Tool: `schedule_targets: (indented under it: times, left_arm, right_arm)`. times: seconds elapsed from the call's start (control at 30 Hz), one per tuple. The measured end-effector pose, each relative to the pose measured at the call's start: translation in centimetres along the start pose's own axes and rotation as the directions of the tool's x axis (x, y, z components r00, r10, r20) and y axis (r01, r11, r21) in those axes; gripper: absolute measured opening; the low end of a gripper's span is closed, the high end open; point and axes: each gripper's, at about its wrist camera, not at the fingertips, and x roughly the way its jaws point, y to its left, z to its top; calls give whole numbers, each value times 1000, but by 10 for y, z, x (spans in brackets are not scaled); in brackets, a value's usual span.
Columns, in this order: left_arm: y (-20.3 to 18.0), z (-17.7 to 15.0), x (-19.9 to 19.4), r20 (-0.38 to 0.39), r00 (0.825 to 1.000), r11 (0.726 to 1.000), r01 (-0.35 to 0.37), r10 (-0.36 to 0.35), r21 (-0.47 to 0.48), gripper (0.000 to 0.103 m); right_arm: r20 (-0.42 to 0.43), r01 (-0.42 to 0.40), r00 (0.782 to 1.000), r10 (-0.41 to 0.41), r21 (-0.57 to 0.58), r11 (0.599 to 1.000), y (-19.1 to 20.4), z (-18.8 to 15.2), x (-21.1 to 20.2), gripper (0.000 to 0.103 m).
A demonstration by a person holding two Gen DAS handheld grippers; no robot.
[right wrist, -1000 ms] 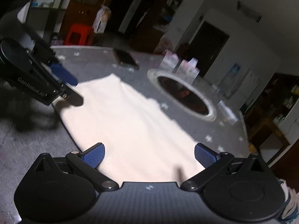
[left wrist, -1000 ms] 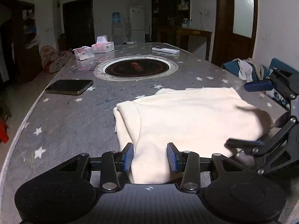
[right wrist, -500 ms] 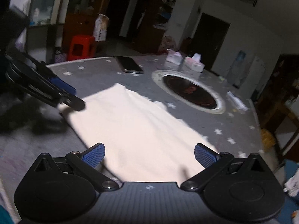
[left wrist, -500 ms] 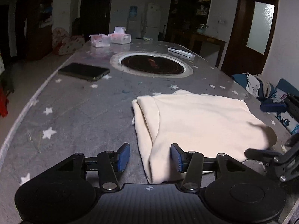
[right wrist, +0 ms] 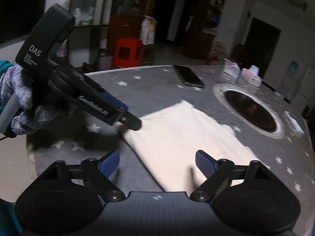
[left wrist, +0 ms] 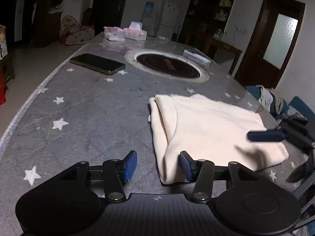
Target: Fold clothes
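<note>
Left wrist view: the left tongs [left wrist: 157, 165] stand moderately apart and empty at 6 o'clock, low over the star-patterned table [left wrist: 88, 118]. Their right pad sits just beside the near left corner of the folded cream garment [left wrist: 212, 129], which lies flat on the table from centre toward 3 o'clock, its thick folded edge facing 9 o'clock. The right tongs [left wrist: 279, 147] enter at 3 o'clock, one blue finger over the garment's right edge; their spread cannot be judged from here. A dark smartphone [left wrist: 97, 63] lies at 11 o'clock, a round inset cooktop [left wrist: 167, 66] at 12 o'clock, and two tissue boxes [left wrist: 126, 33] beyond it.

Right wrist view: the right tongs [right wrist: 157, 163] are spread wide and empty at 6 o'clock, straddling the garment's [right wrist: 183, 137] near corner. The left tongs [right wrist: 126, 116] reach in from 9 o'clock, gripped by a gloved hand [right wrist: 19, 102], tips at the garment's far left corner; whether they touch it is unclear. The smartphone [right wrist: 189, 76] sits at 12 o'clock, the cooktop [right wrist: 252, 110] at 2 o'clock.
</note>
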Motion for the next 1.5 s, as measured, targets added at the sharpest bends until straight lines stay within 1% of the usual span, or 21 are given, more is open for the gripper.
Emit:
schedule_targets:
  times: [0.07,0.13,0.2,0.27,0.43,0.53,0.6,0.63,0.67,0.73,0.77,0.83,1.0,1.1,1.23,1.33,1.4,1.47,1.5]
  left_arm:
    - [5,2,-3,17,1000,1000,-5,5,-23,50]
    - [8,1,-1,5,1000,1000,-13,14,-27,49]
    - [9,-1,2,-8,1000,1000,-24,24,-5,49]
    - [6,-2,2,-3,1000,999,-31,31,28,49]
    - [13,5,-1,-9,999,999,-34,34,-19,51]
    - [14,10,-3,-7,999,999,-47,47,-28,51]
    - [15,12,-3,-9,998,998,-54,54,-35,57]
    - [16,13,-3,-12,998,998,-58,58,-39,60]
    - [16,14,-3,-15,998,997,-62,61,-42,64]
    - [16,15,-2,-26,997,997,-70,69,-39,70]
    - [16,15,-2,-27,997,997,-73,72,-36,71]
    - [16,16,-3,-28,997,997,-74,73,-36,73]
    - [18,17,-4,-27,997,996,-79,77,-41,77]
    - [18,18,-4,-28,997,996,-79,78,-43,78]
    - [19,19,-2,-35,997,996,-76,74,-54,81]
    - [20,19,-1,-41,997,995,-70,67,-66,83]
    - [20,20,0,-46,997,995,-66,62,-74,83]
    - [21,20,1,-50,997,995,-62,58,-83,84]
    - [21,20,2,-52,997,994,-60,55,-87,84]
  right_arm:
    - [1,-14,1000,14,-4,1000,3,2,3,84]
    - [-1,-27,1000,27,-8,1000,7,4,7,84]
    - [-1,-33,999,33,-10,999,8,6,9,82]
    - [0,-38,999,38,-10,999,10,8,12,80]
    - [-9,-53,999,53,-16,998,13,12,19,77]
    - [-8,-65,998,64,-27,998,16,15,22,75]
    - [-8,-66,998,66,-32,997,19,15,24,72]
    - [-8,-65,998,65,-37,997,20,16,25,72]
    - [-8,-62,998,62,-46,997,22,17,27,69]
    - [-6,-58,998,58,-62,996,27,19,30,68]
    - [-5,-57,998,57,-70,996,29,20,32,65]
    - [-6,-54,999,54,-84,995,33,21,35,63]
    - [-21,-60,998,58,-102,993,39,23,43,50]
    - [-33,-47,998,44,-100,994,39,23,47,48]
    - [-39,-50,998,46,-100,994,38,23,50,45]
    - [-42,-55,998,52,-93,994,37,23,51,39]
    - [-44,-64,997,60,-79,995,33,24,53,32]
    - [-44,-65,997,62,-66,996,30,25,53,29]
    - [-43,-68,997,66,-58,996,29,25,53,25]
